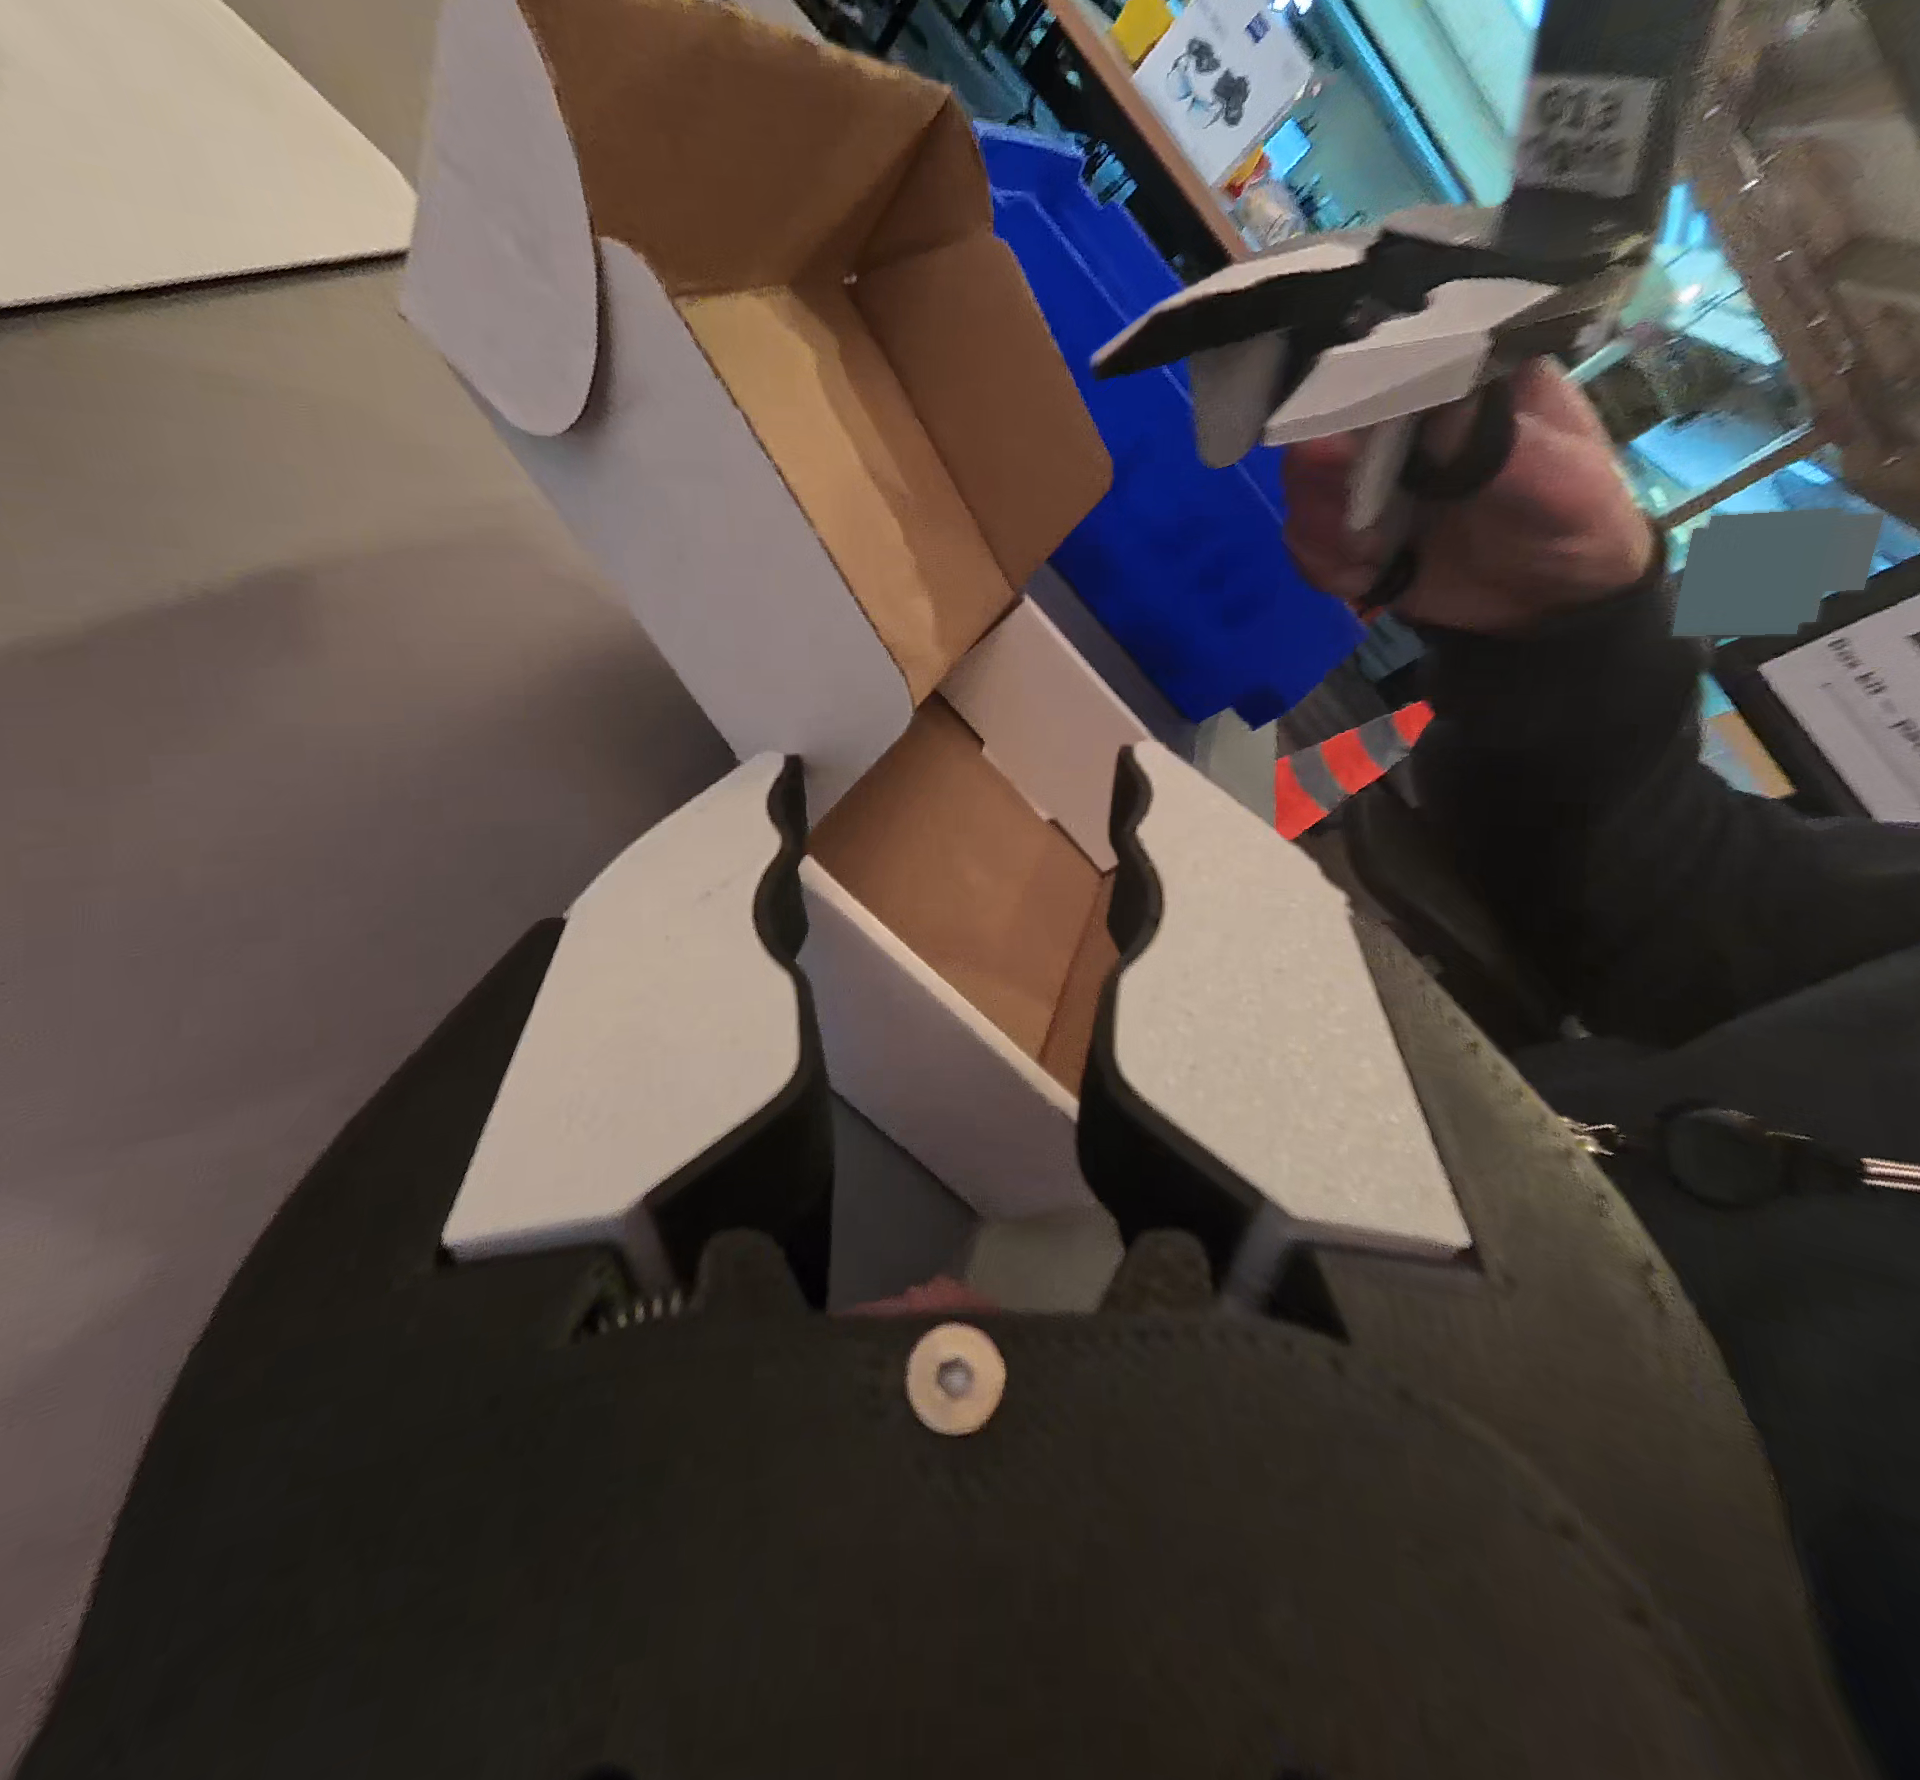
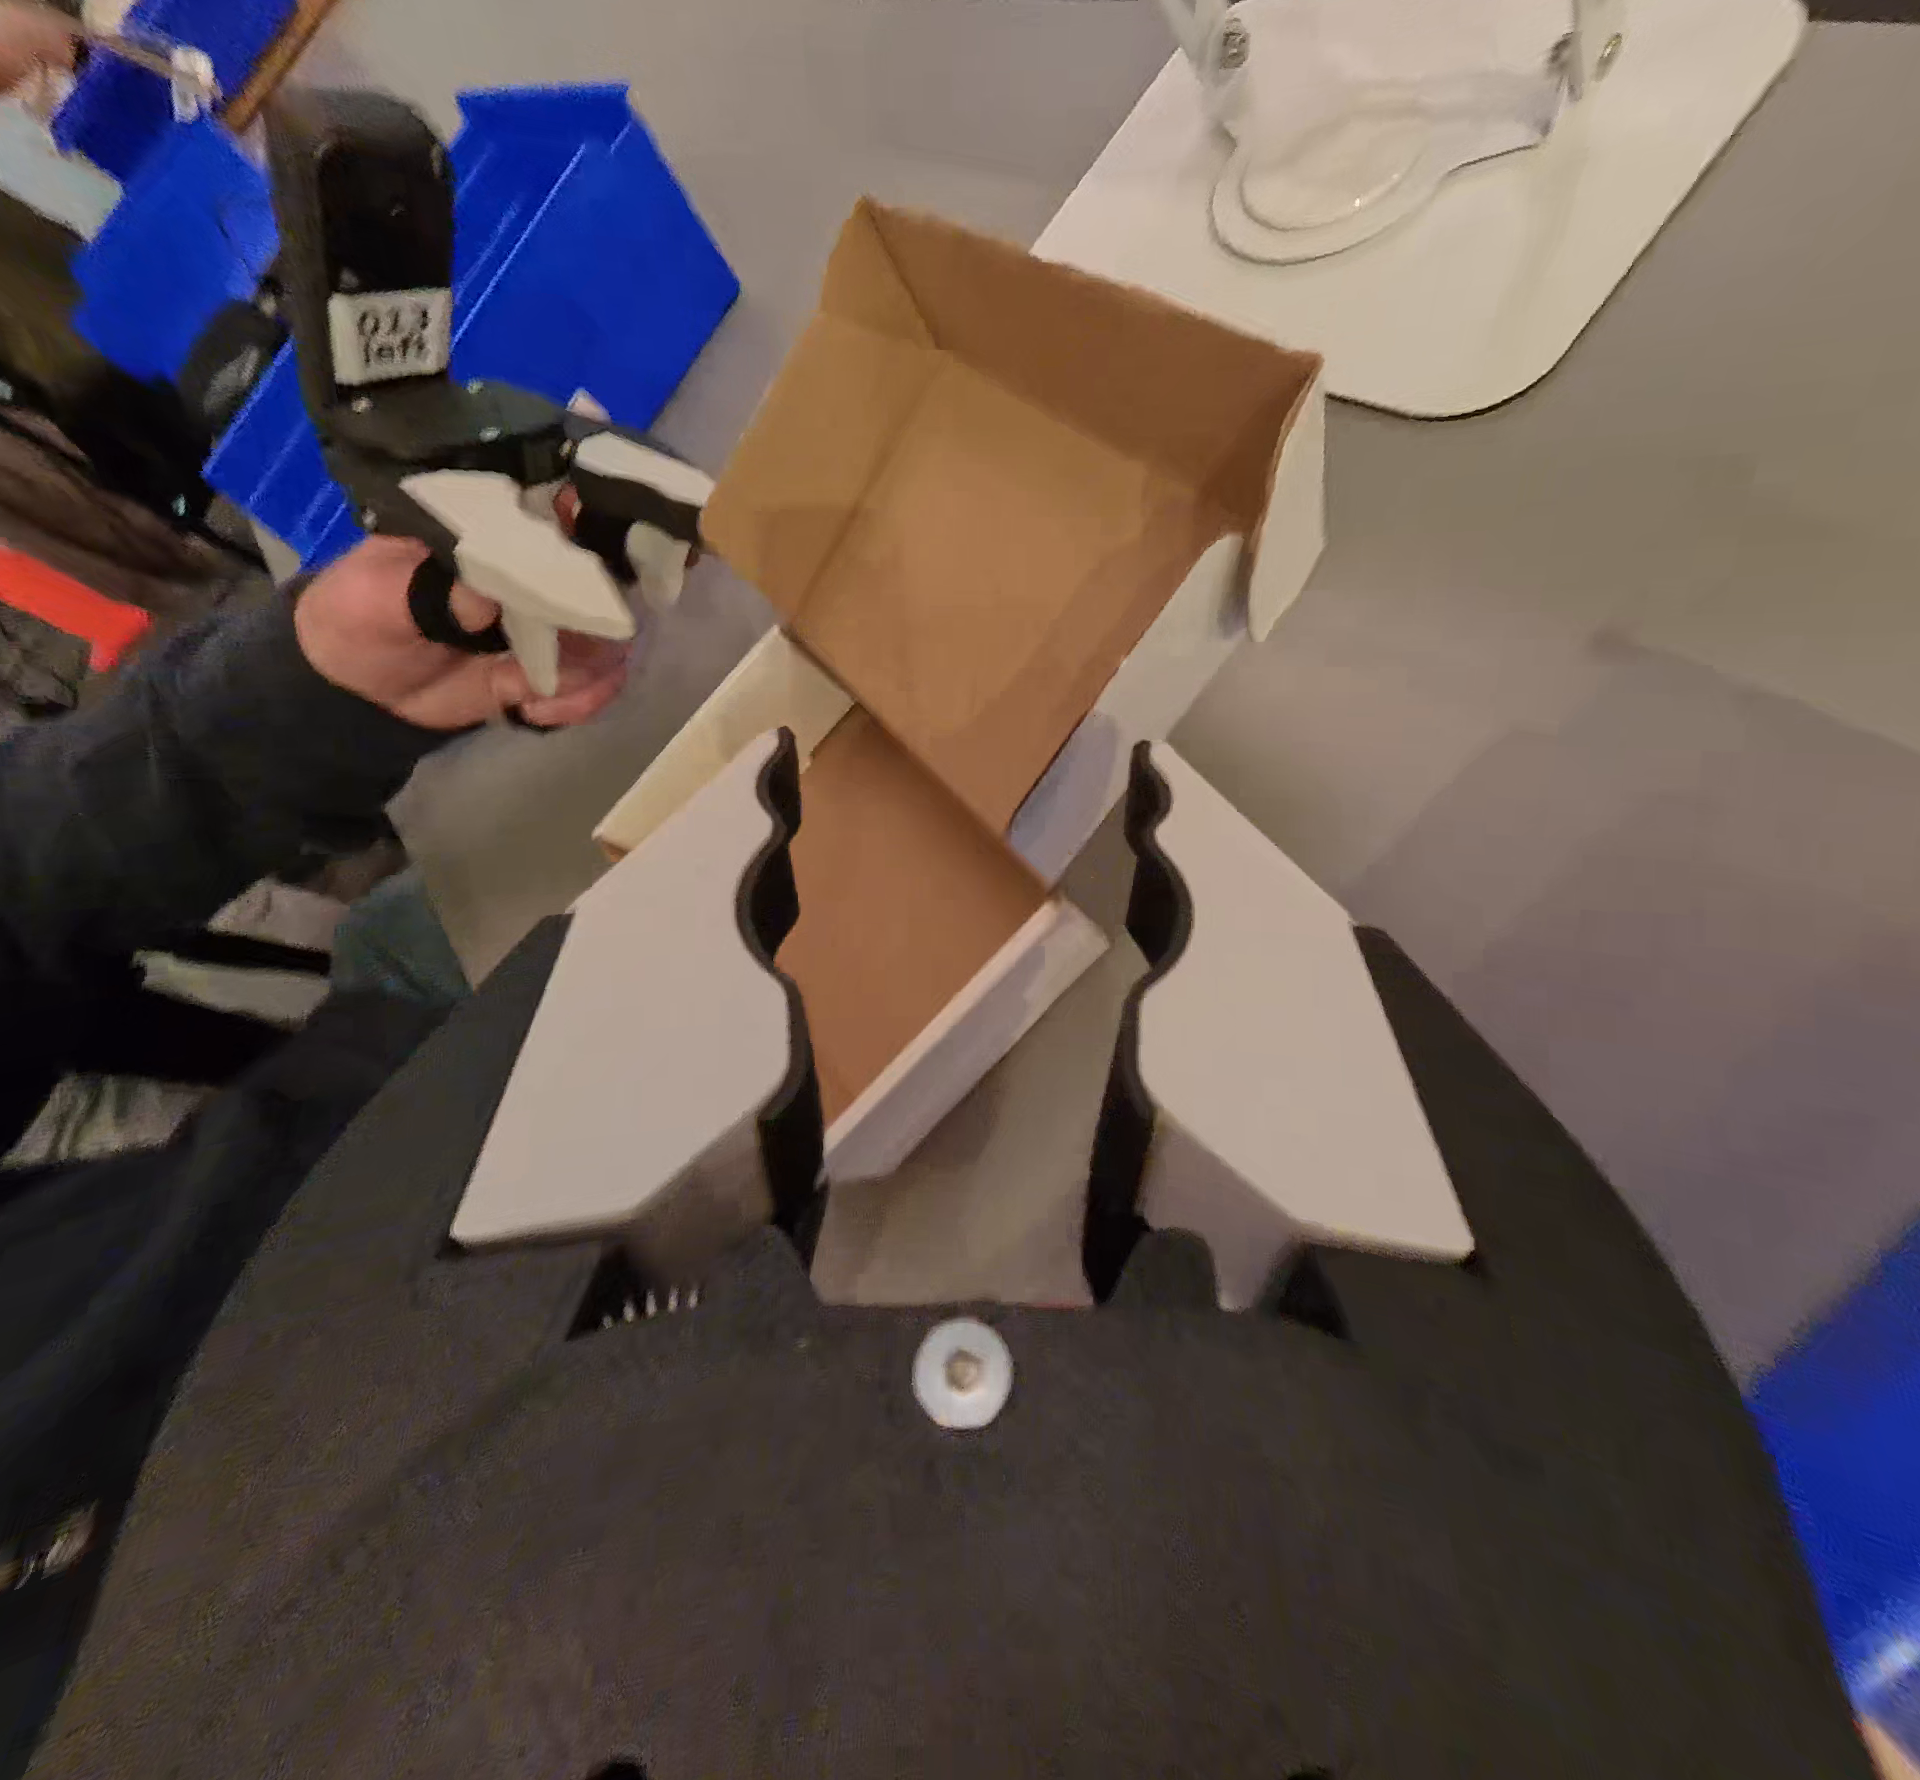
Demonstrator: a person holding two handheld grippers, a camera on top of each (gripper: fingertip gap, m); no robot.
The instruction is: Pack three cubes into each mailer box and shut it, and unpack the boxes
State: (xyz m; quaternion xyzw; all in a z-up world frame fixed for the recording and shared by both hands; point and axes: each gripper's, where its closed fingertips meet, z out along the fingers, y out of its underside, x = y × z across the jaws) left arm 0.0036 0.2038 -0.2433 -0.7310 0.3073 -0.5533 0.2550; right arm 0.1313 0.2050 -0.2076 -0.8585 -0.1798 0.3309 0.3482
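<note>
Mailer box [image 2: 997, 525] on grey table [image 2: 1558, 795], prob. empty

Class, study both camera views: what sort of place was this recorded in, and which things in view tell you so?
Probably an indoor workshop or lab. An open, empty mailer box sits on a grey worktable, blue storage bins stand beside it, and a shelf with boxed goods lines the background, before large windows.

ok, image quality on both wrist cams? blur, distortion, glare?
Left wrist view: the right gripper and the background shelving are motion-blurred, the mailer box is fairly sharp, and the fisheye bends the table edge. Right wrist view: soft all over, blue bins smeared, left gripper slightly blurred. No harsh glare in either.
</note>
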